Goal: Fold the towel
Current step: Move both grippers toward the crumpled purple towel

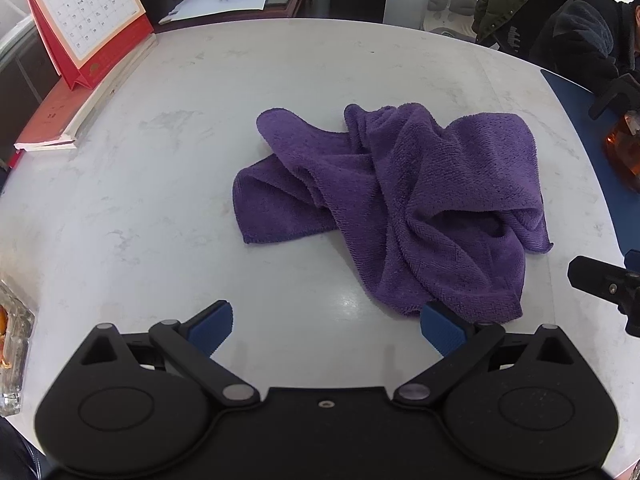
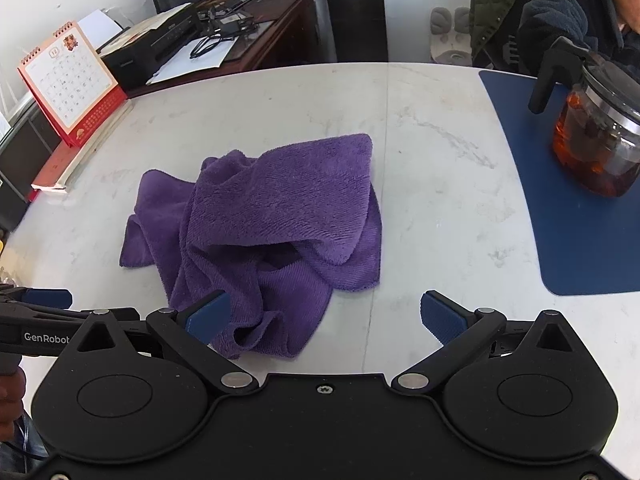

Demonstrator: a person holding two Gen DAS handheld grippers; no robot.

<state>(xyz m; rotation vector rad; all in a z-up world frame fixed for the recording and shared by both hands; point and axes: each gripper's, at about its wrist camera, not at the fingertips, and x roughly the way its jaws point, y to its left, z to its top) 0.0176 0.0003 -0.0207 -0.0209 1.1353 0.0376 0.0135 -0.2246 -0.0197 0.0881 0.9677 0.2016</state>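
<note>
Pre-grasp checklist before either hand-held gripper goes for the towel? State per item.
1. Left hand-held gripper open, nothing held: ok.
2. Right hand-held gripper open, nothing held: ok.
3. Towel flat enough to fold: not ok, crumpled with layers overlapping.
4. A corner exposed to grasp: ok, the near hem lies by the left gripper's blue pad.
5. Bare table around the towel for spreading: ok.
6. Teapot out of the way: ok for now, it stands apart on the blue mat; mind it when sweeping right.
</note>
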